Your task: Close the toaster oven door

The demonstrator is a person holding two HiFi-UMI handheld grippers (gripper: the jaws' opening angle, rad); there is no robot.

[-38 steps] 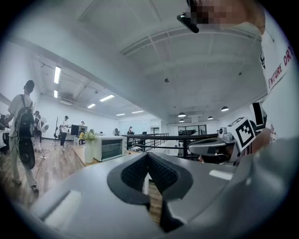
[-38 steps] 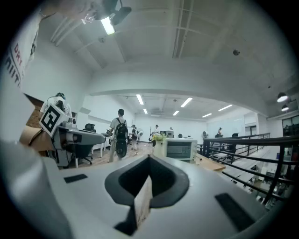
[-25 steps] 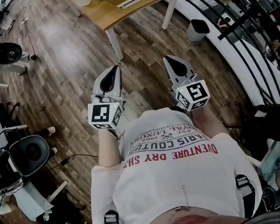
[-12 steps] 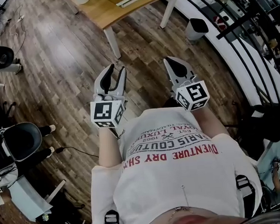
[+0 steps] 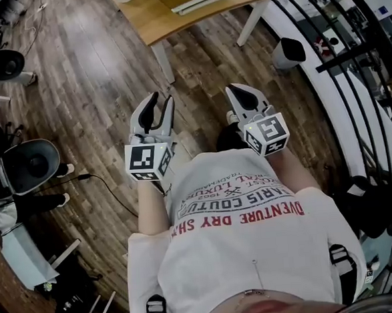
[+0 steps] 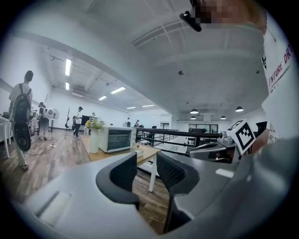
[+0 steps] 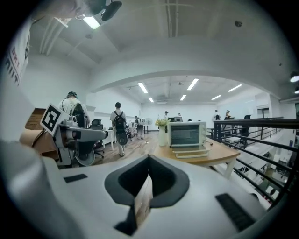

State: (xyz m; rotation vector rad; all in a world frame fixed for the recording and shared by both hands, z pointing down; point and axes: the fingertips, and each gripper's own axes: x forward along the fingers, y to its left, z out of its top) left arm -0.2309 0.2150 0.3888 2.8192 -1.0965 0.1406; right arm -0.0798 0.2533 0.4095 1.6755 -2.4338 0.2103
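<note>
Toaster oven (image 7: pixel 187 134) standing on a wooden table (image 7: pixel 218 156), well ahead of both grippers, with its door (image 7: pixel 189 153) folded down flat in front. Left gripper (image 6: pixel 147 162) released: jaws apart, with only floor and table seen between them, whereas one second ago pressed together. Right gripper (image 7: pixel 148 161) clenched on nothing, jaws meeting as before. Both held just in front of the person's white shirt (image 5: pixel 243 249), in nearly the same place as earlier.
</note>
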